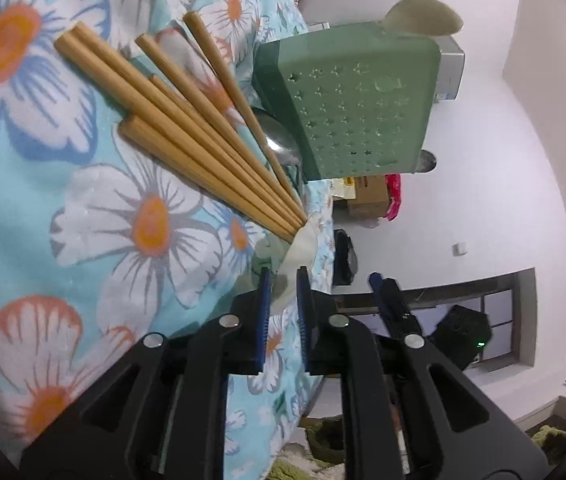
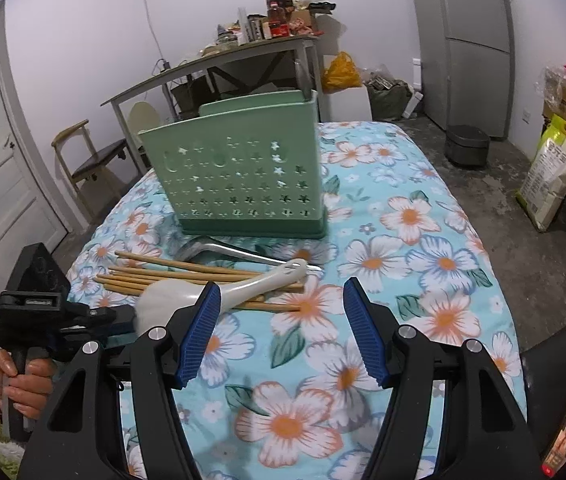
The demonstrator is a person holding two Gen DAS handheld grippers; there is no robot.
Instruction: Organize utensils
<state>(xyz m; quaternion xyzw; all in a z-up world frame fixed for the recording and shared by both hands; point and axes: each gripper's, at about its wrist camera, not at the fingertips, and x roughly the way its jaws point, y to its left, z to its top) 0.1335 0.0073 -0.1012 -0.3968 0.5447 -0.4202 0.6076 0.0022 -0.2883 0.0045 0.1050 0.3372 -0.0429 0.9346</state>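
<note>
White plastic rice spoon (image 2: 219, 294), its bowl pinched in the left tool (image 1: 283, 280), lies across the chopsticks (image 2: 187, 276) before the green holder (image 2: 239, 172) on the counter (image 2: 423, 240). Right tool (image 2: 279, 300) hangs wide open, empty. Next, probably: lift and drop it in the holder.

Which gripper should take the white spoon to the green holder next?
Left. The left gripper is closed on the bowl end of the white spoon, near the green holder. The right gripper is open, empty, and short of the utensils.
</note>
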